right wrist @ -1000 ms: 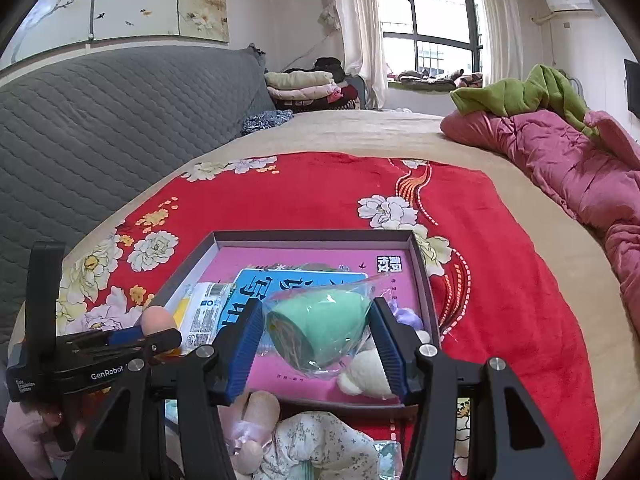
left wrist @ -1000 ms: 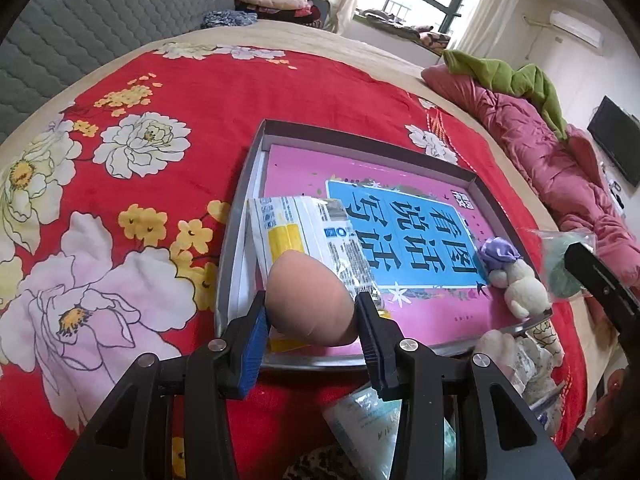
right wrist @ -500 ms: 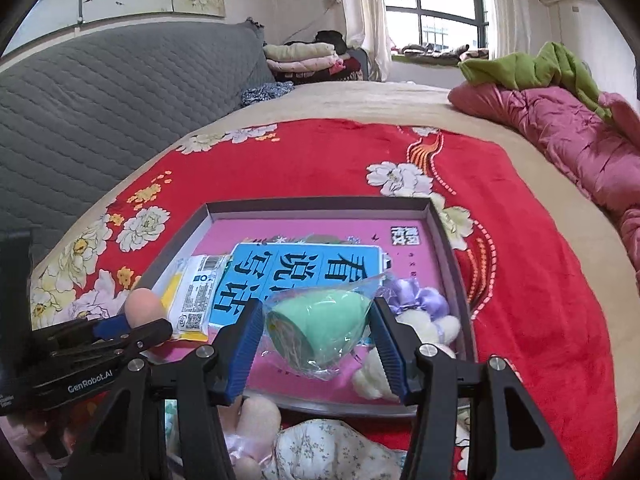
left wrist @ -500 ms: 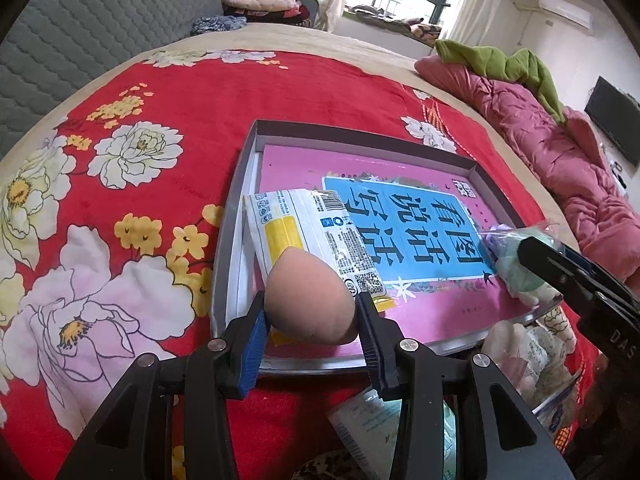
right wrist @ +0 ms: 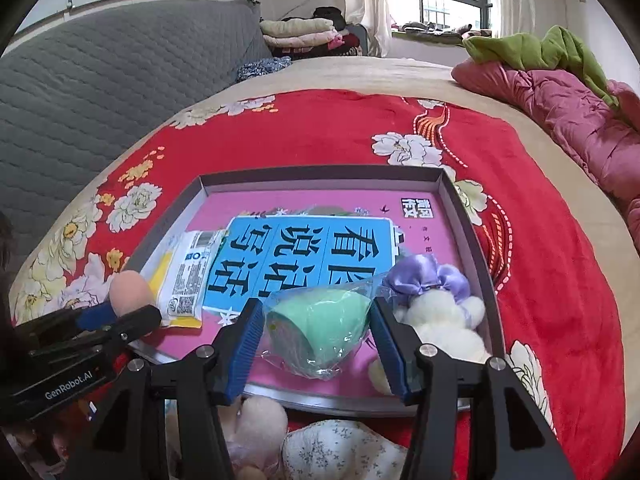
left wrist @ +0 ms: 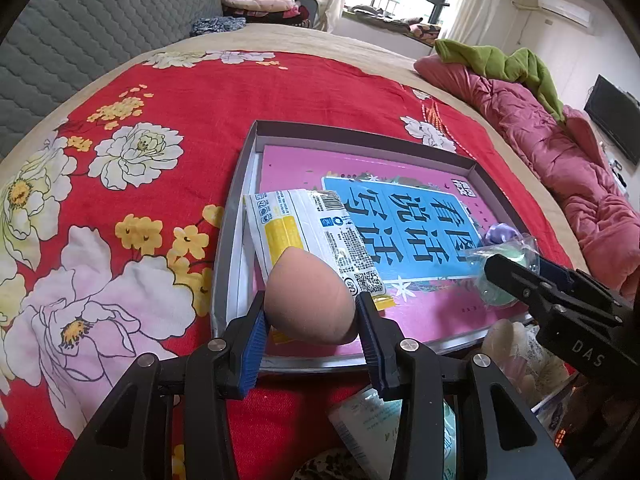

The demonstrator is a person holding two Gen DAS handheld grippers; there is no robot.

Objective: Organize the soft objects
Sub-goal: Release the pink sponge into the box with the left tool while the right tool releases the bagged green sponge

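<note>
My left gripper is shut on a peach egg-shaped sponge, held over the near left corner of a grey tray. My right gripper is shut on a mint-green sponge in a clear bag, low over the tray's near right part. From the left wrist view the right gripper comes in from the right with the green sponge. From the right wrist view the left gripper shows at the left with the peach sponge. In the tray lie a pink-and-blue book, a white-and-yellow packet and a white plush with a purple bow.
The tray lies on a red floral blanket on a bed. Soft items, a floral cloth bundle and a pale plush, lie just before the tray's near edge. A pink quilt with green cloth runs along the right; a grey headboard stands left.
My right gripper has come down and forward with the green sponge, now low over the tray beside the white plush. My left gripper has kept its place with the peach sponge.
</note>
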